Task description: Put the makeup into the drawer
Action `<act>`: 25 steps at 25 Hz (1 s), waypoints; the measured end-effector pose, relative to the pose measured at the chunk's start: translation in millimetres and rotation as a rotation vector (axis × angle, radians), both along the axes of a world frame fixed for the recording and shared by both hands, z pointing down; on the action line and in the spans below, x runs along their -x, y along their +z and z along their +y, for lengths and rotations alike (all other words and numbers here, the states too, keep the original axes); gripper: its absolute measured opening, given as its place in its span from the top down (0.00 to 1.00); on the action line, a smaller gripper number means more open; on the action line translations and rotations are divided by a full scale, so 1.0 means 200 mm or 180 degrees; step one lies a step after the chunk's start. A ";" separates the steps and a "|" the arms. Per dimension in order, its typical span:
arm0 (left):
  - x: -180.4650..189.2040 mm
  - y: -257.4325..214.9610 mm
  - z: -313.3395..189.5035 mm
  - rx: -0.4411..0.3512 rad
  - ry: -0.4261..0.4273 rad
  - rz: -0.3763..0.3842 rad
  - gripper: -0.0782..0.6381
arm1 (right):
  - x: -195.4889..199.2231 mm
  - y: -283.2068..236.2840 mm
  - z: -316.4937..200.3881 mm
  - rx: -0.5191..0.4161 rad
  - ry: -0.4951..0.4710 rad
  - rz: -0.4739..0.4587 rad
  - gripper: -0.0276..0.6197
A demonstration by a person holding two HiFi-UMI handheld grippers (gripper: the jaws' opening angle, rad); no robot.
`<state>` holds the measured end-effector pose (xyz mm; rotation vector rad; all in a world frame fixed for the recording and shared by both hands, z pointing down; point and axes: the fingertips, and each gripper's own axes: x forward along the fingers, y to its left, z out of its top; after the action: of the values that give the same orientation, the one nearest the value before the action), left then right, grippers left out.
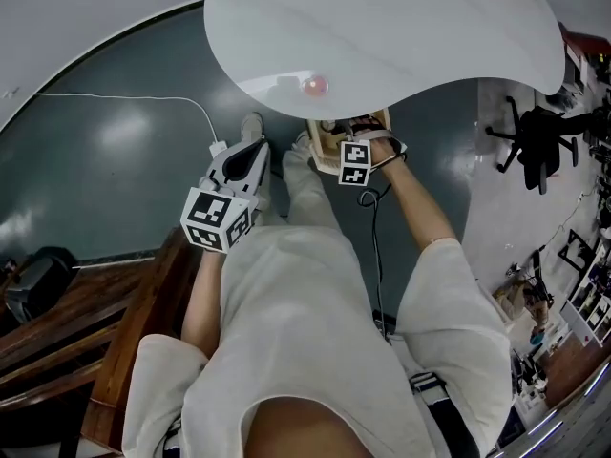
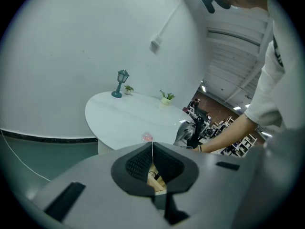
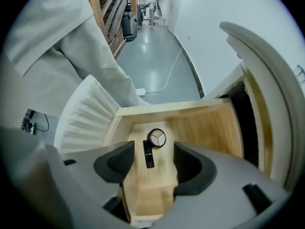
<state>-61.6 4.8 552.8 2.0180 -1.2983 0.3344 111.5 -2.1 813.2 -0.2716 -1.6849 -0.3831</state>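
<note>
Makeup compact [image 3: 156, 138] beside dark tube [image 3: 148, 153] — in drawer [image 3: 205, 123]

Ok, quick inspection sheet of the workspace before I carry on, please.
Surface: white round table.
Job's things: wooden drawer pulled open under the table; round compact and black tube lie inside; small pink item, perhaps makeup, at the table edge.
Clutter: teal lamp and small potted plants at the table's far side.
Grippers: left gripper shut, empty; right gripper open above the drawer, holding nothing.
Cables: white cable on the floor; black cable trailing from the right gripper.
Surroundings: dark wooden furniture, office chair.
</note>
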 end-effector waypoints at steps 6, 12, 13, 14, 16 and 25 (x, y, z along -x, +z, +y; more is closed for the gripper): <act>-0.01 -0.13 -0.05 -0.0153 0.0074 -0.0040 0.87 | 0.02 -0.24 0.03 -0.0150 0.0126 -0.0209 0.57; -0.01 -0.26 -0.11 -0.0310 0.0137 -0.0101 0.87 | 0.07 -0.52 0.01 -0.0149 0.0854 -0.0676 0.59; 0.00 -0.28 -0.12 -0.0331 0.0134 -0.0106 0.87 | 0.08 -0.58 0.01 -0.0127 0.1032 -0.0796 0.59; 0.00 -0.30 -0.12 -0.0350 0.0126 -0.0110 0.87 | 0.10 -0.63 0.01 -0.0088 0.1227 -0.0928 0.59; 0.02 -0.33 -0.14 -0.0383 0.0110 -0.0116 0.87 | 0.15 -0.74 0.00 0.0049 0.1683 -0.1227 0.59; 0.11 -0.39 -0.18 -0.0457 0.0068 -0.0150 0.87 | 0.31 -0.97 -0.25 0.0581 0.3593 -0.2377 0.57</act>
<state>-82.6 -30.7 474.3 2.1567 -1.3646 0.3081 49.0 -53.1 620.2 0.7805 -2.2891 0.5923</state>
